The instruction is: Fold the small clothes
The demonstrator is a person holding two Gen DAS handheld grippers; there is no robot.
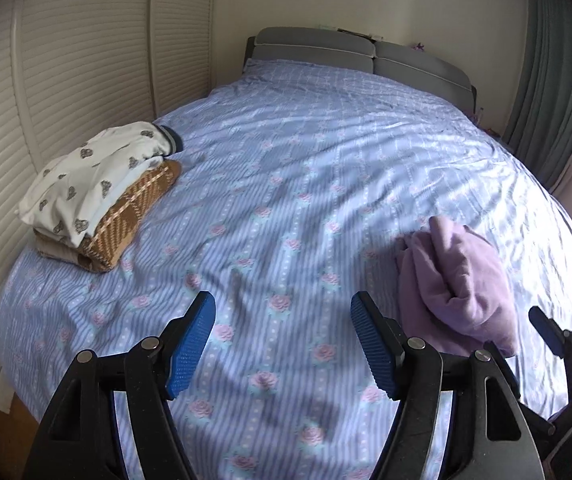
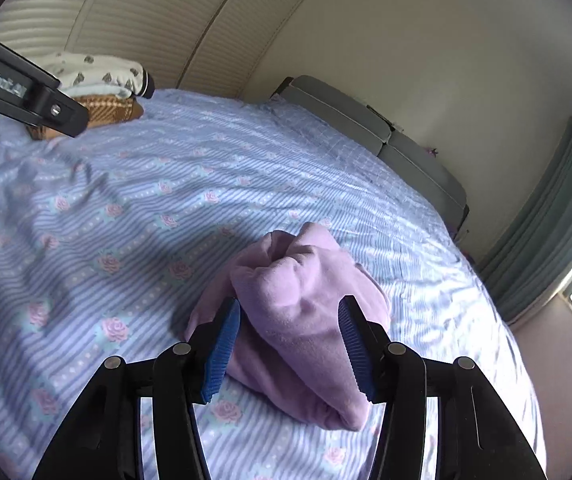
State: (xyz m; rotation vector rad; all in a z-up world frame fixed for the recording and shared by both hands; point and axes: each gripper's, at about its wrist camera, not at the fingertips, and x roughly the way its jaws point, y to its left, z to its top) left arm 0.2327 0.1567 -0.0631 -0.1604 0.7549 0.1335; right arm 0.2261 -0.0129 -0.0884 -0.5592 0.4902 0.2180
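R gripper (image 2: pixel 289 344) jaws spread, straddling the crumpled lilac fleece garment (image 2: pixel 305 320) on the striped floral bedsheet (image 2: pixel 106 208), not pinching yet. L gripper (image 1: pixel 284 344) also spread, nothing btwn, just beside it. Grab an edge/corner, not the bulk; folded stack of small clothes (image 1: pixel 98 196) sits far left.
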